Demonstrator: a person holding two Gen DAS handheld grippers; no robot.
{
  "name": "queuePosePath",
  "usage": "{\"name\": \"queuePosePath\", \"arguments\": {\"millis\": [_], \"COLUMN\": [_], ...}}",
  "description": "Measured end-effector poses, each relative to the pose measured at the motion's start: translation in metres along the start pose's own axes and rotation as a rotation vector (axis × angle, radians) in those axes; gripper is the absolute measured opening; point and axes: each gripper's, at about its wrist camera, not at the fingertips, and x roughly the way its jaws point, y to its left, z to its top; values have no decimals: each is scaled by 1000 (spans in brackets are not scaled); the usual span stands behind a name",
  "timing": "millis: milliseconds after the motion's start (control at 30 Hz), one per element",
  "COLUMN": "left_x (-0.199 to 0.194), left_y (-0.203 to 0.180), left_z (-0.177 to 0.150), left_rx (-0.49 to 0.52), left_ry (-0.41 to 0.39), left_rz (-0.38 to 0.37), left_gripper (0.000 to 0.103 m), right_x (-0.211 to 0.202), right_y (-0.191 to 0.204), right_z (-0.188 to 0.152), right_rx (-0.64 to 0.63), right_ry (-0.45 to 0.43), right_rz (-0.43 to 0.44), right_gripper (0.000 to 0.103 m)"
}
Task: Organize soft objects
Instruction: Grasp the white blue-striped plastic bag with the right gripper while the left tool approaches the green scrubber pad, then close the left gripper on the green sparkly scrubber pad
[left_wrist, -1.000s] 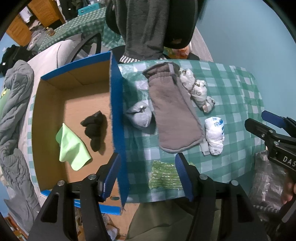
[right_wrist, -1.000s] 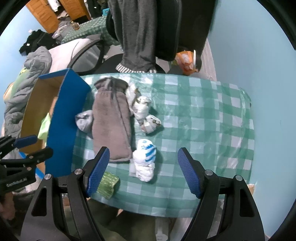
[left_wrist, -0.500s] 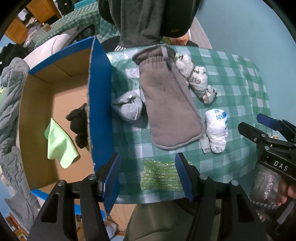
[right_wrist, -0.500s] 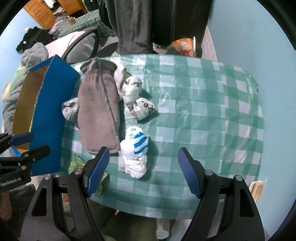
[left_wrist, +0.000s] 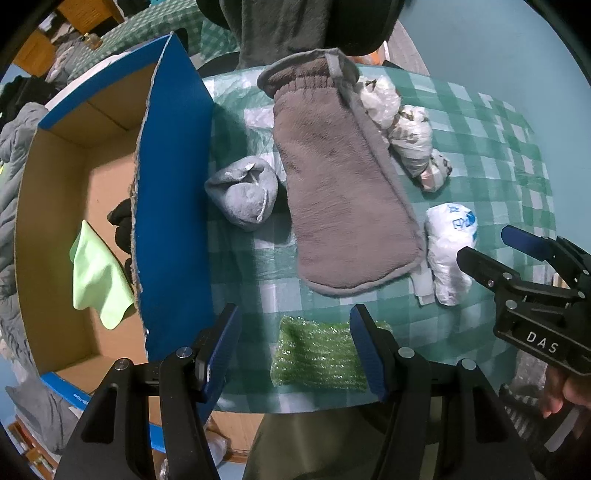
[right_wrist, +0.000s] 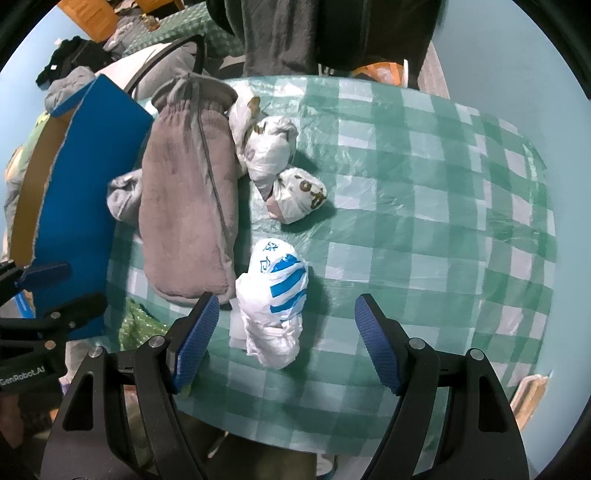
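The left gripper is hovering with its jaws spread wide and nothing between the pads; directly under the gap a green sparkly scrubbing pad is lying at the near edge of the checked tablecloth. The right gripper is likewise standing spread and empty, its jaws straddling, from above, a knotted white plastic bag with blue print; whether the pads are touching the bag cannot be told.

Working outward from the tools, a grey fleece mitt is lying flat along the cloth, just beside the blue-printed bag. A rolled grey sock bundle is sitting between the mitt and the wall of the blue cardboard box. On the mitt's far side, two more knotted plastic bags with brown print are resting, touching one another, the upper one against the mitt.

Inside the box a light green cloth and a black fabric item are lying on the cardboard floor; the black item is partly hidden behind the box wall.

Assessment: two soft items are sitting in the box, while the scrubbing pad, the mitt, the sock bundle and three bags are waiting on the table. The task is judged to be in its early part, under halfway. Both tools are appearing positioned for a pick: the left over the pad, the right over the blue-printed bag.
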Motion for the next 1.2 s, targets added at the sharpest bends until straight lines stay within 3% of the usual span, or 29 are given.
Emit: {"name": "queuePosePath", "arguments": {"millis": [433,500,667,967,1067,1200], "left_x": [17,18,19,21,20,22], "left_y": [0,1,1,2,5,1], "left_z": [0,0,1,-5,-10,-18], "left_rx": [-9,-9,-5,-23,-42,-46], "left_ry": [21,24,23,28,21,25], "left_rz": [5,6,11,-20,-40,-62], "left_gripper": [62,62,62,63,76,76], "right_x": [35,37,39,23,15,6], "right_y": [1,0,-3,-15,-19,-21], "right_z": [-2,-3,-5,-12,-19,-27], "right_rx": [-20,-16,-16,17,27,32], "right_ry": [55,56,61,22,14,8], "right_rz": [-18,-15,1,-6,-7,-13], "right_gripper": [77,73,44,41,41,41]}}
